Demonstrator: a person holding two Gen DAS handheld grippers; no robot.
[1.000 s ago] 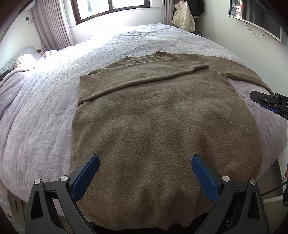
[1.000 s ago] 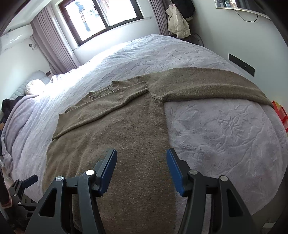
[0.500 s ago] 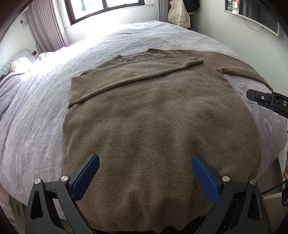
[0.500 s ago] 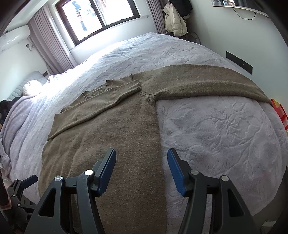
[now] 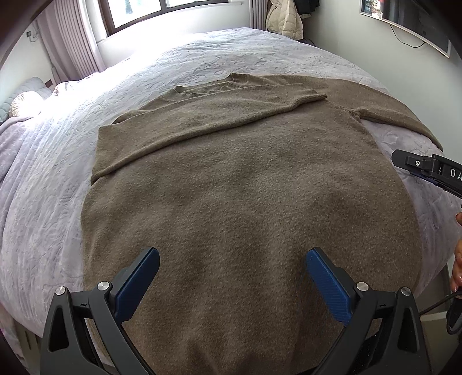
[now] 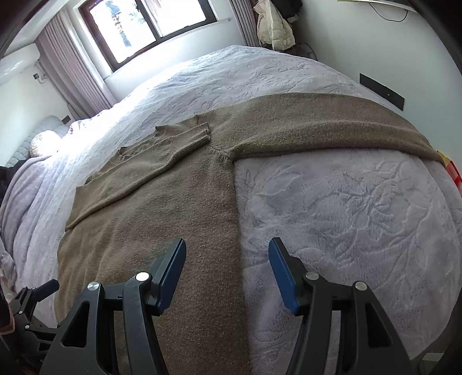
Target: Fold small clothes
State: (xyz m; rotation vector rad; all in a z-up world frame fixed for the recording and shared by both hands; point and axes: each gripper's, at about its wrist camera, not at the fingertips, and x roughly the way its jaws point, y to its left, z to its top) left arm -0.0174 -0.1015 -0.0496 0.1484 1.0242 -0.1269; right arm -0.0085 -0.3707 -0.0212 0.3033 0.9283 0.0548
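A brown knit sweater lies flat on the bed, its left sleeve folded across the chest and its right sleeve stretched out sideways. My left gripper hovers over the sweater's lower middle, jaws wide open with nothing between them. My right gripper hangs open above the sweater's right side edge, one finger over the knit and the other over the bedspread. In the left wrist view the right gripper's tip shows at the right edge. The sweater's hem is hidden below both views.
A pale lilac embossed bedspread covers the bed. A window and curtains stand at the far side, a pillow at the far left, a hung coat in the corner. The bed's near edge drops off beside the grippers.
Both grippers have crept forward and lower over the sweater, so the knit fills more of each view. The jaws have kept their width and the sweater has not moved.
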